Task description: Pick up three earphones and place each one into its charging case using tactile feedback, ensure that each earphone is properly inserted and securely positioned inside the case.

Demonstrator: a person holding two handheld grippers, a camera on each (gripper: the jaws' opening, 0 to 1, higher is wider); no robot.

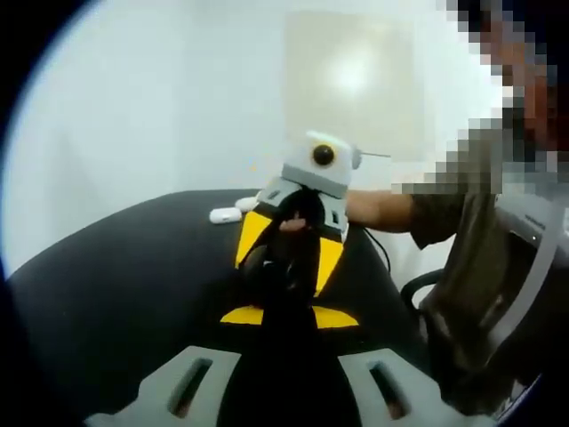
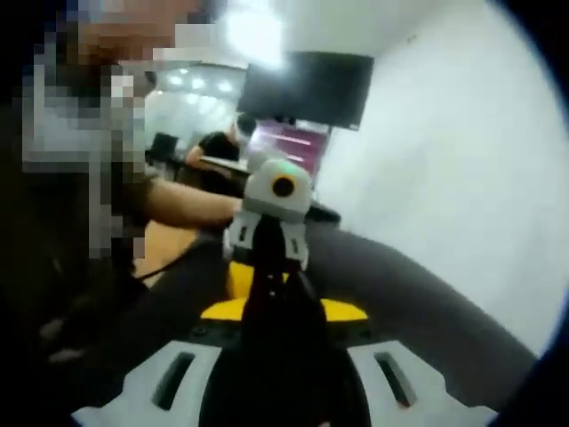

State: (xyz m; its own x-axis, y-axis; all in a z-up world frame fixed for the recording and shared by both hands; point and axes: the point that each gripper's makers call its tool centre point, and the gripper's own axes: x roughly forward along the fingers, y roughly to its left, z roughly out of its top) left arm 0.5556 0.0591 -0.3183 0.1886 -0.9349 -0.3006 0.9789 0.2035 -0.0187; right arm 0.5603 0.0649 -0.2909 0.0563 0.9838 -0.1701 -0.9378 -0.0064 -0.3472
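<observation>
Left gripper view, left gripper [image 1: 286, 391] jaws spread wide at bottom, holding nothing, right gripper [image 1: 289, 271] facing at centre, white earphone case [image 1: 226, 214] on black table [image 1: 124, 285] centre-left, right gripper view, right gripper [image 2: 283, 396] jaws apart, empty, left gripper [image 2: 267, 267] opposite at centre.

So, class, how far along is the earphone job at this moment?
Done: nothing visibly. Two small white pieces lie loose on the black table. In hand: left gripper and right gripper meet tip to tip around something dark, unidentifiable. Left: apparently all three insertions.
</observation>
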